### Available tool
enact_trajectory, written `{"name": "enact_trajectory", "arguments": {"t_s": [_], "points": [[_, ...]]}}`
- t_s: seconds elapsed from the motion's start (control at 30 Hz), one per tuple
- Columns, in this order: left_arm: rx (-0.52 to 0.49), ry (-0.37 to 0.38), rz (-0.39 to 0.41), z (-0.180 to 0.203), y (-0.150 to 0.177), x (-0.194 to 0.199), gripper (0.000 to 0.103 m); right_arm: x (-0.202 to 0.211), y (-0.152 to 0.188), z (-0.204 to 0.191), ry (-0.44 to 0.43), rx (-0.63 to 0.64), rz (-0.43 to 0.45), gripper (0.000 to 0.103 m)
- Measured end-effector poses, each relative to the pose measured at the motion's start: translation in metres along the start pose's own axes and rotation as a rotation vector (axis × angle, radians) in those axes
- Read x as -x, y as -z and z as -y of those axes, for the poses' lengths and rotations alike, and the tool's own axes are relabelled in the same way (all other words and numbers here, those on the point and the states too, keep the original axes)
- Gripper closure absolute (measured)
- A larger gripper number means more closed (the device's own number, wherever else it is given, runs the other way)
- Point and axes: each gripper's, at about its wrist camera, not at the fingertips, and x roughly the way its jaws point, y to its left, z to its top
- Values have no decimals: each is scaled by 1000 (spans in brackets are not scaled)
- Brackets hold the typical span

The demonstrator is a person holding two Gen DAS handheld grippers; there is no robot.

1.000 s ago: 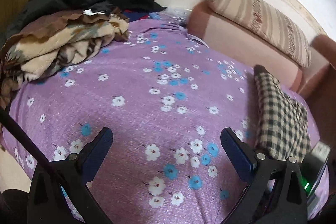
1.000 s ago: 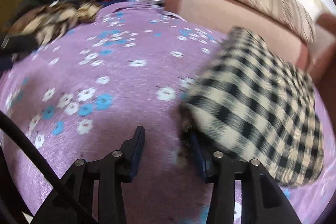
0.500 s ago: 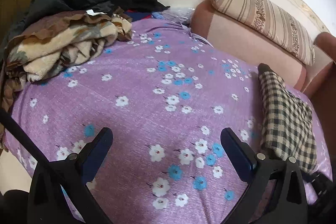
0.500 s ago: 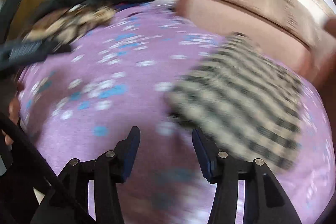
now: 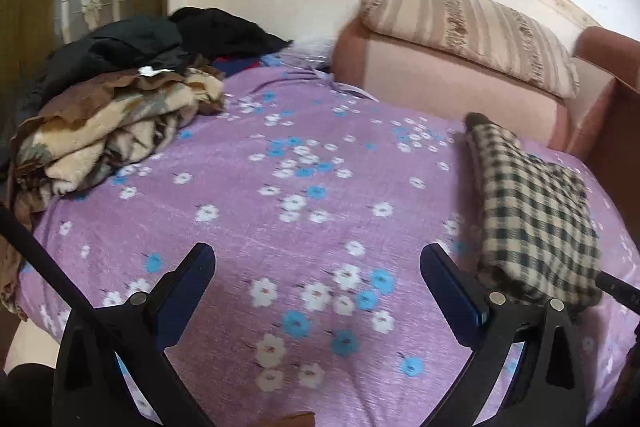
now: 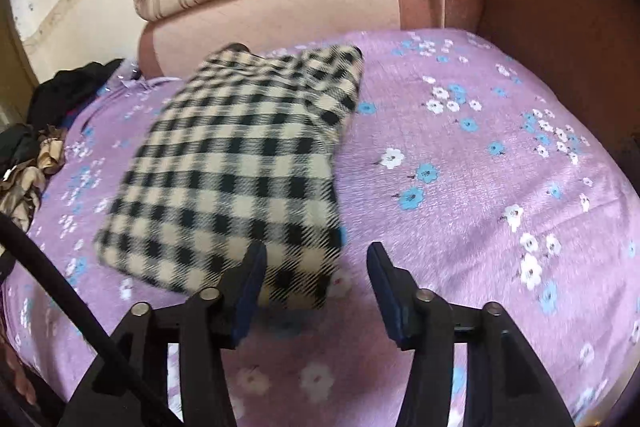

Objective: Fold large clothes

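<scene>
The folded checked garment (image 6: 236,179), a thick, woolly-looking black-and-cream rectangle, lies flat on the bed (image 6: 460,195), near the pink padded headboard (image 5: 440,83). The right gripper (image 6: 316,277) hovers just in front of its near edge, fingers spread and opening wider, with nothing pinched between them; the left gripper (image 5: 318,281) hangs over bare sheet, its fingers spread wide and empty too. The risk I judge from here: the right fingers sit close enough that a low sweep could catch the near fold and drag the stack open, since soft layered cloth slides easily on the fuzzy purple floral sheet. The heap of rumpled plush blanket (image 5: 112,131) and dark clothes (image 5: 160,39) at the far corner is loose and lumpy, so pulling one piece out could tumble the rest.
</scene>
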Motion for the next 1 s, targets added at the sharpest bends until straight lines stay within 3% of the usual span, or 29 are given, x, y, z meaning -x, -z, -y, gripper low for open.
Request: {"name": "enact_trajectory", "arguments": {"t_s": [0.2,0.37,0.63,1.0], "points": [[-76,42,-43,25,12,5,1,22,38,-27,-1,21,-2,39],[-143,57,-86,45,27,9,1,15,64,-43,20,92,-36,39],[-209,83,-116,63,43,11,1,19,65,-55,86,170,12,36],[-199,115,-182,65,50,-1,1,12,66,-53,100,158,-10,36]]}}
